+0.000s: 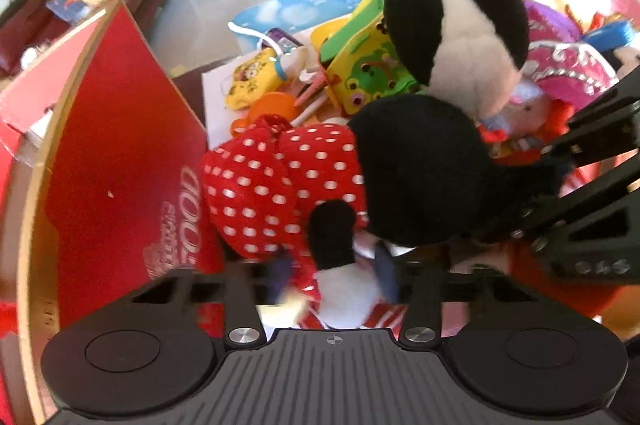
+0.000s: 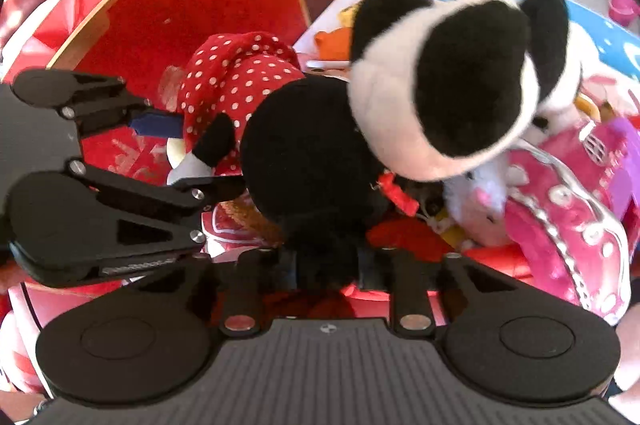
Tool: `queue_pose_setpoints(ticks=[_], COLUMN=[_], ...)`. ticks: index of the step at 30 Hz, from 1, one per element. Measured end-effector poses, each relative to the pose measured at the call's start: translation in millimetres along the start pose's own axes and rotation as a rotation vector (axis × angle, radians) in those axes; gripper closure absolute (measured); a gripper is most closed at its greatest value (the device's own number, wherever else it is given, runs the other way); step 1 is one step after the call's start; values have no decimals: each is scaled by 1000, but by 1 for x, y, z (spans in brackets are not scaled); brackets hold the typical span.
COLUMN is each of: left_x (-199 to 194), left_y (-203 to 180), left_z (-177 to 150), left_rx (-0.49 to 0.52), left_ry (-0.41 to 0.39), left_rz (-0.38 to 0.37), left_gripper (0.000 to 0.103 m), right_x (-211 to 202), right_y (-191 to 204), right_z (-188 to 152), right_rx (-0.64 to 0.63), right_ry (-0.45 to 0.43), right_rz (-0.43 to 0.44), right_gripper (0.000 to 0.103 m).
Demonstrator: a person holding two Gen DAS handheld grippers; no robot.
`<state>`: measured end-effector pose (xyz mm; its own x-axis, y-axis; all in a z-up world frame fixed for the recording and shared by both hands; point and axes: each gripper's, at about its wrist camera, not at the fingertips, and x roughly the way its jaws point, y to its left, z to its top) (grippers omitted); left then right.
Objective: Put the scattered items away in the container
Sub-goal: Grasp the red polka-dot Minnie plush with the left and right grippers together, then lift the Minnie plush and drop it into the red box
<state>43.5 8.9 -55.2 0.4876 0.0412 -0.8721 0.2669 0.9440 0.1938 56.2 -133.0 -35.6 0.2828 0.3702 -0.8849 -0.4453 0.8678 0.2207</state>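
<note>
While the red cardboard box stands with its flap raised at the left of the left wrist view, the heap of toys fills the middle and right. Biggest among them is the panda plush, black and white, leaning over the pile just beside the flap; in the right wrist view the panda plush shows its black-patched back and dark lower body. Pressed against its left side lies the red polka-dot plush, touching the flap and printed wall of the box. To the right sits a pink sequinned cushion, and behind the panda a yellow and green foam toy rests on a white sheet, near a yellow pouch and an orange cup.

Down at the bottom of the left wrist view, the left claw is pinched nearly closed on a white and black limb of plush beside the polka-dot fabric; which toy that limb belongs to I cannot tell. Similarly, the right claw is drawn in tight on the panda's black lower body. Seen from the right, the left claw points in toward the same spot.
</note>
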Motion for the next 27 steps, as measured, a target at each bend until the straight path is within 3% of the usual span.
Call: queue_pose_setpoints(ticks=[3, 6, 7, 8, 9, 13, 16, 17, 27], left_x=[-3, -5, -4, -3, -2, 1, 2, -2, -69], left_y=[8, 14, 13, 12, 10, 4, -1, -2, 18], left_z=[-2, -5, -5, -5, -5, -5, -2, -2, -3], left_rx=[-22, -29, -26, -20, -10, -1, 16, 15, -53], left_ry=[-8, 1, 4, 8, 10, 21, 10, -4, -126], left_rz=[-29, -60, -62, -64, -53, -25, 8, 5, -54], left_gripper=[85, 86, 86, 86, 85, 76, 86, 87, 88], right_x=[-1, 0, 1, 4, 5, 18, 9, 4, -50], right_y=[-4, 0, 2, 4, 3, 14, 16, 14, 13], right_z=[-2, 0, 3, 6, 5, 2, -4, -6, -20], right_rx=[28, 25, 23, 12, 3, -34, -34, -19, 24], right_ry=[-1, 8, 15, 31, 38, 25, -11, -21, -102], right_rz=[12, 13, 13, 10, 10, -47, -54, -49, 51], right_gripper=[78, 71, 64, 44, 36, 54, 84, 87, 88])
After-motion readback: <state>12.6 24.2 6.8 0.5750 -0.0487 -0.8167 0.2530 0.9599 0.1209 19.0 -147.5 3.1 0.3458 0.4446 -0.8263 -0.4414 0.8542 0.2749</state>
